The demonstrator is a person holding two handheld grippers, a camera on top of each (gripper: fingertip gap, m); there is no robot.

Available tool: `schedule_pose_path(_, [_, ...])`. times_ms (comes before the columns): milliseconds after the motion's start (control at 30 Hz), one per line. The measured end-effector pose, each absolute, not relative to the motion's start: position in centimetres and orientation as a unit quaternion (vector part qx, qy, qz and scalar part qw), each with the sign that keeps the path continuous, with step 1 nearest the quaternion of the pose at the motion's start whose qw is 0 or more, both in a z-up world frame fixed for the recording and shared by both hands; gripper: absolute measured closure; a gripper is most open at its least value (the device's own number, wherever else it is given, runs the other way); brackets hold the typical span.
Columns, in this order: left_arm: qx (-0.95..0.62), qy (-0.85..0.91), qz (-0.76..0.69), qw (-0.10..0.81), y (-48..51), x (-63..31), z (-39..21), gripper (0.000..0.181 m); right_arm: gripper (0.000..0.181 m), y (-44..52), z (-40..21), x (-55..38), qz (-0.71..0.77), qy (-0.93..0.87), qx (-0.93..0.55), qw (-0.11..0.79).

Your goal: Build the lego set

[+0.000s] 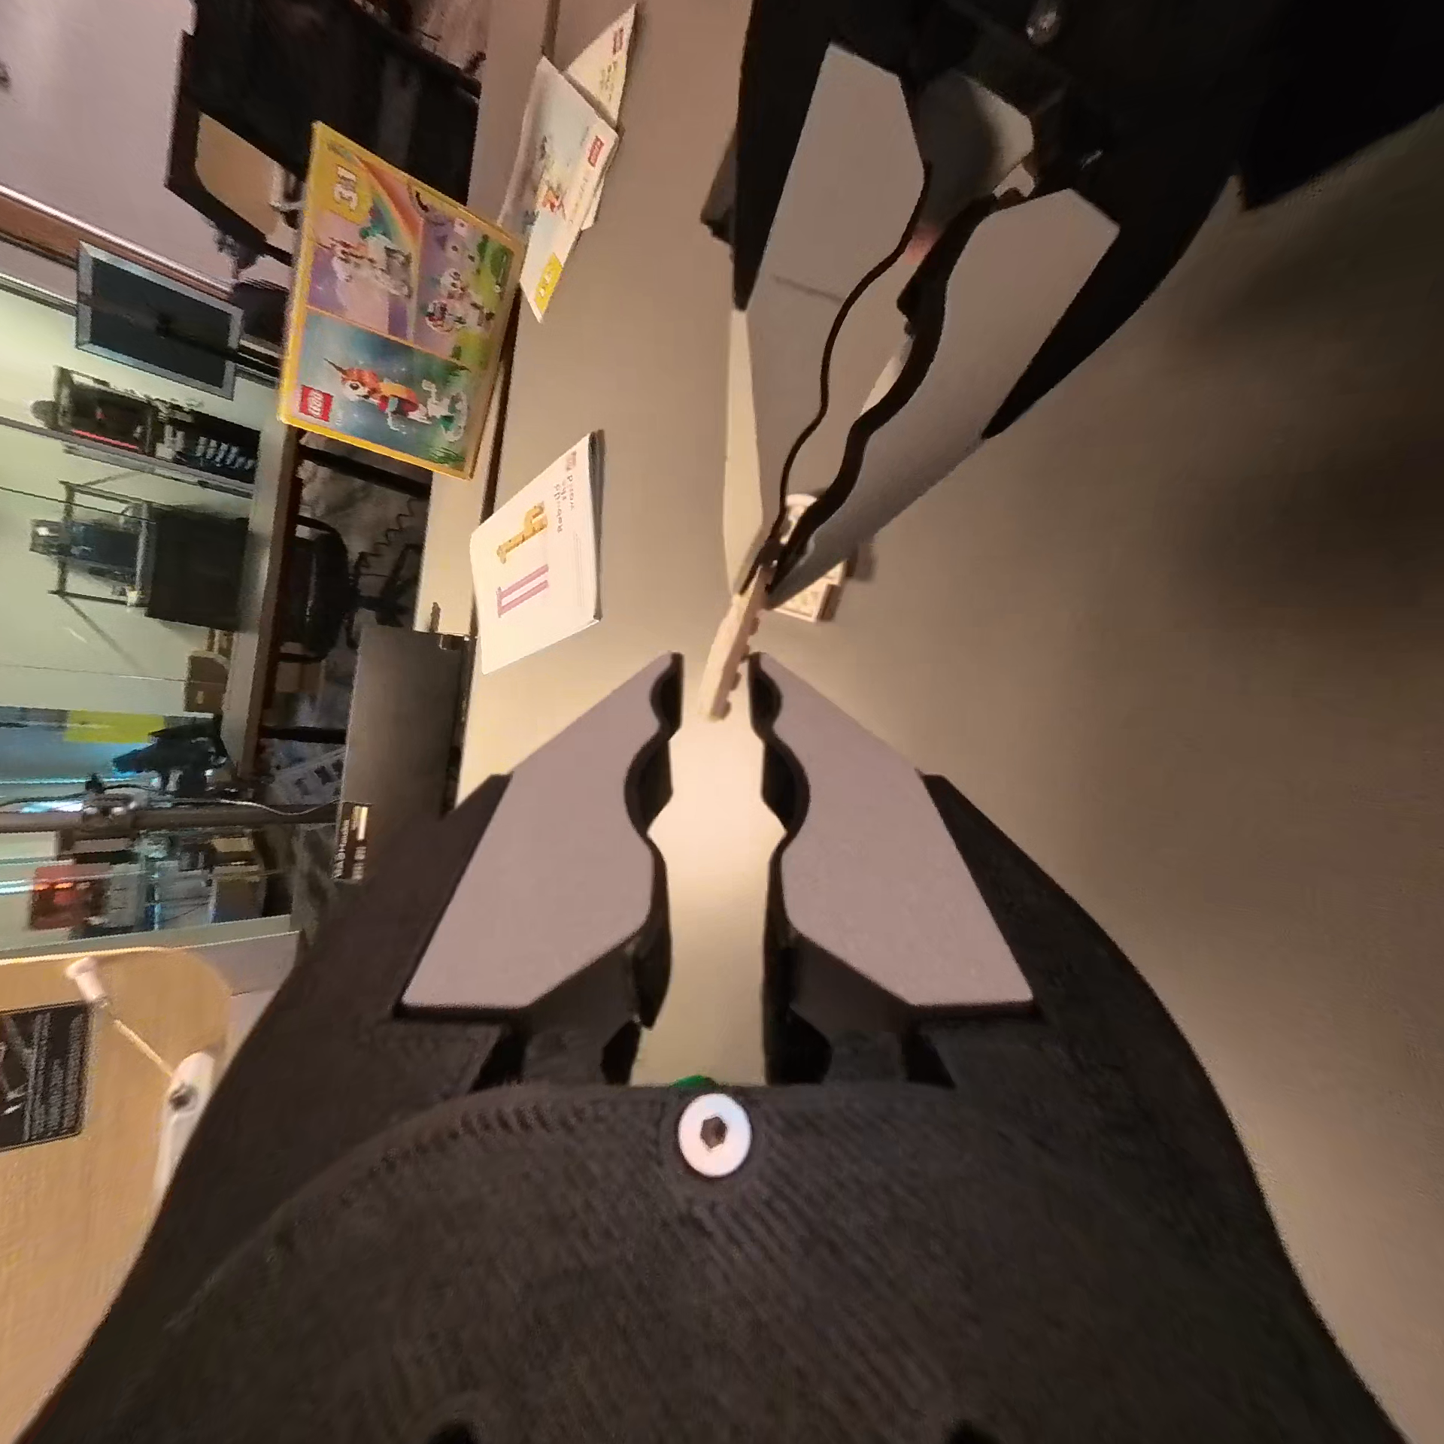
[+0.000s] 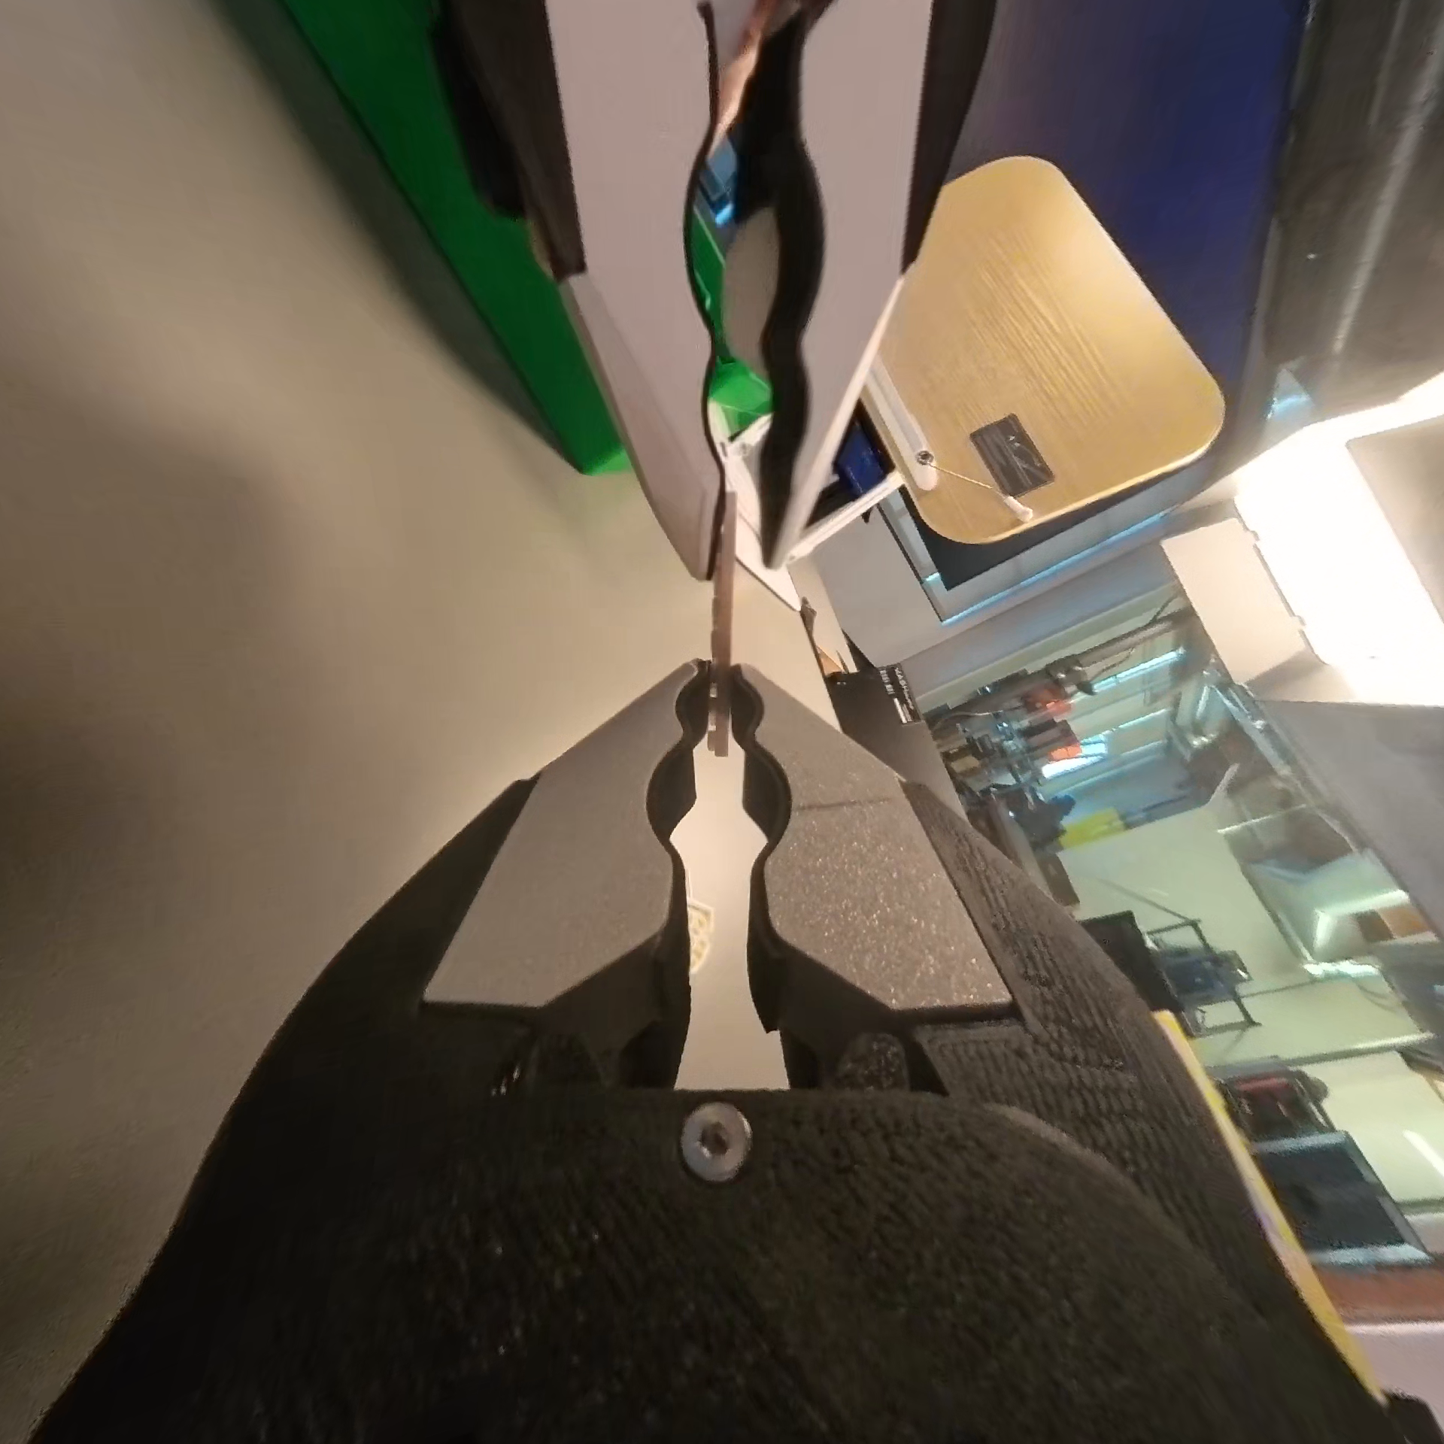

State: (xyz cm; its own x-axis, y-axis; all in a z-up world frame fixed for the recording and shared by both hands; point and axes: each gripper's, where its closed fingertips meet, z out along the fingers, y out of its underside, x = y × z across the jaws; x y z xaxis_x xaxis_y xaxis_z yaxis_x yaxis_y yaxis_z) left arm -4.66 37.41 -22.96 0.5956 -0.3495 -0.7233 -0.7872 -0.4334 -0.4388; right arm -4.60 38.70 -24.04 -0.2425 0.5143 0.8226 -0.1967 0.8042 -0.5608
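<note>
A: Where's the thin tan plate [image 1: 730, 660]?
B: Held in the air over the desk [image 1: 1094, 703], with both claws on it. The right claw [image 2: 717, 673] pinches one end, and the left claw [image 1: 715, 664] has its tips spread around the other.
A: And beyond it?
B: An open booklet [image 1: 539, 559] lies at ten o'clock and the set's box [image 1: 394, 301] stands further off.

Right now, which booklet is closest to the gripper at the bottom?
The booklet showing a yellow figure and two pink bars. It lies just beyond the left gripper; the other two booklets sit farther off, by the colourful box.
</note>
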Motion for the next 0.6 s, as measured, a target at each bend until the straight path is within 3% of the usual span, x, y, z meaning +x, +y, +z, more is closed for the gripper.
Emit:
schedule_pose_path(67, [-0.813,0.353,0.264,0.382,37.1,-4.6,-23.7,0.175,0.177,38.5,-24.1,-4.6,0.293,-0.732,-0.105,0.605])
schedule_pose_path(167, [-0.821,0.314,0.294,0.374,36.4,-6.3,-23.1,0.177,0.159,38.6,-23.0,-4.4,0.311,-0.71,-0.11,0.622])
schedule_pose_path(367, [-0.839,0.056,0.353,0.41,29.9,-17.5,-16.5,0.177,0.167,42.1,-19.0,-3.6,0.357,-0.618,-0.182,0.677])
schedule_pose_path(600, [-0.922,-0.212,0.189,0.261,20.7,-28.6,-21.2,0.177,0.17,45.5,-18.3,-3.8,0.381,-0.571,-0.255,0.681])
